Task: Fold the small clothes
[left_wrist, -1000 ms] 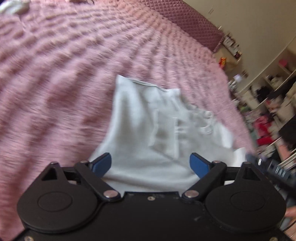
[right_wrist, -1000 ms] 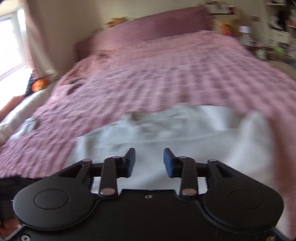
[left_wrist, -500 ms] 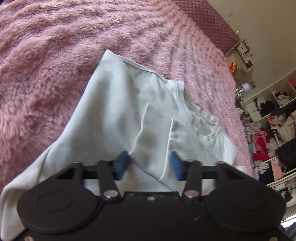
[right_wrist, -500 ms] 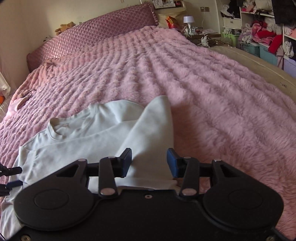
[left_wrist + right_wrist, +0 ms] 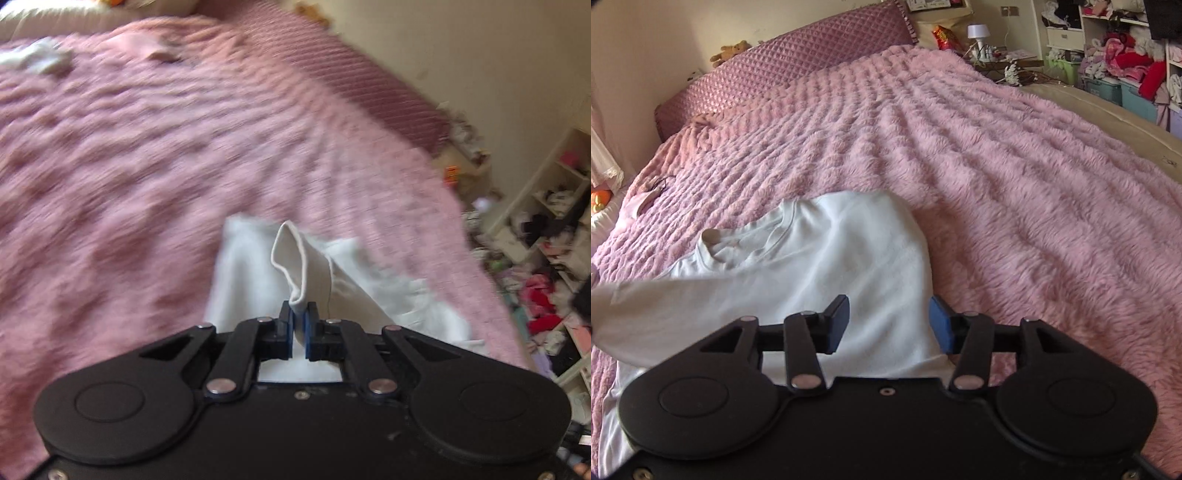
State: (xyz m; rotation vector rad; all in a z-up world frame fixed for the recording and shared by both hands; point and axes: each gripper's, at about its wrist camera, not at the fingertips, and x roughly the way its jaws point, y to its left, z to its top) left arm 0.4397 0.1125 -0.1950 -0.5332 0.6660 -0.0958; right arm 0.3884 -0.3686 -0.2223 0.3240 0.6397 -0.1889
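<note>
The left gripper (image 5: 299, 317) pinches a fold of the white shirt (image 5: 306, 266) at lower centre. The right gripper (image 5: 888, 319), jaws just widening, stands half open over the shirt (image 5: 849, 266).

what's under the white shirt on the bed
The white shirt lies on the fluffy pink blanket. Whatever lies beneath its middle is covered.

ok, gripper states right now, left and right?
Left gripper: closed on a pinched fold of the white shirt.
Right gripper: open, jaws have just been opening, above the white shirt, gripping nothing.
</note>
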